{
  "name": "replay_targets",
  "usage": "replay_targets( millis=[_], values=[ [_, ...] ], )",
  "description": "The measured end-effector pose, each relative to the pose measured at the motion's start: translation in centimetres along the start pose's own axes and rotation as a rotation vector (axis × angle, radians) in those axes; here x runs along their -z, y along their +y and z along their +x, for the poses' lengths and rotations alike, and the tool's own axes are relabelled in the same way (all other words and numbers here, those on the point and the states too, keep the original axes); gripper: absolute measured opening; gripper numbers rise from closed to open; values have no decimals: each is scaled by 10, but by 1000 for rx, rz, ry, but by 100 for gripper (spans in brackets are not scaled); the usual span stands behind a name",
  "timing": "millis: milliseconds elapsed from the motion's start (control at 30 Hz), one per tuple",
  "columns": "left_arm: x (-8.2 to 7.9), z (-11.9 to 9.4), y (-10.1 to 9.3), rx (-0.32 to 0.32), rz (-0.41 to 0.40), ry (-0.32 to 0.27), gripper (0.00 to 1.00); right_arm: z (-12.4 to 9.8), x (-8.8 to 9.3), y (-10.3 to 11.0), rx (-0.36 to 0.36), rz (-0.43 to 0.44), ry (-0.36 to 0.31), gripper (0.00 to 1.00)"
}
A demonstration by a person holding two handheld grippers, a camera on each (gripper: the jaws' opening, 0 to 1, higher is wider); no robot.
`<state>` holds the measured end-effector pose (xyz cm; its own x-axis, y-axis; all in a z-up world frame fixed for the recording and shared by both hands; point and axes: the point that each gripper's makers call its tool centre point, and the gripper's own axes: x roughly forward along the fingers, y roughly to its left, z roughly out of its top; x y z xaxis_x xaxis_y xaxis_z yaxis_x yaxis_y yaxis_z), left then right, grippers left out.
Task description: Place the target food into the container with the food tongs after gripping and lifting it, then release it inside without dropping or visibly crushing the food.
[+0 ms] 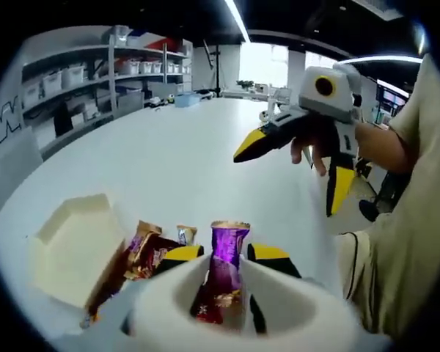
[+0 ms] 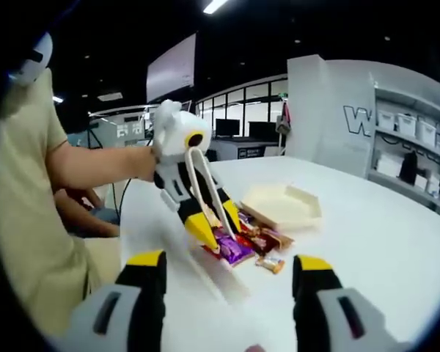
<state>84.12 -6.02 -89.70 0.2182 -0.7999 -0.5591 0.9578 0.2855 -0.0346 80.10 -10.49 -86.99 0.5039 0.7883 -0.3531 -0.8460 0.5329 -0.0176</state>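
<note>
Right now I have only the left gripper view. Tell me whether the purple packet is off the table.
Observer: No. In the right gripper view the purple packet lies flat on the table, with the food tongs tips down on it.
Operator: Check the container before I lift.
Observer: The container sits just beyond the snack pile, open side up, and I see nothing in it.
Operator: Report the right gripper.
Observer: The right gripper has its jaws open over the table, with nothing between them.
</note>
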Motion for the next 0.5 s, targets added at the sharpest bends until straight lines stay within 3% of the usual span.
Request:
replay_targets(
  millis=[100,500],
  values=[
    [-6,-5,-1,9,-4,-18,22,-1,0,0,1,0,0,68],
    [-15,-22,20,-29,39,10,22,-4,1,1,7,-1,-5,68]
  ],
)
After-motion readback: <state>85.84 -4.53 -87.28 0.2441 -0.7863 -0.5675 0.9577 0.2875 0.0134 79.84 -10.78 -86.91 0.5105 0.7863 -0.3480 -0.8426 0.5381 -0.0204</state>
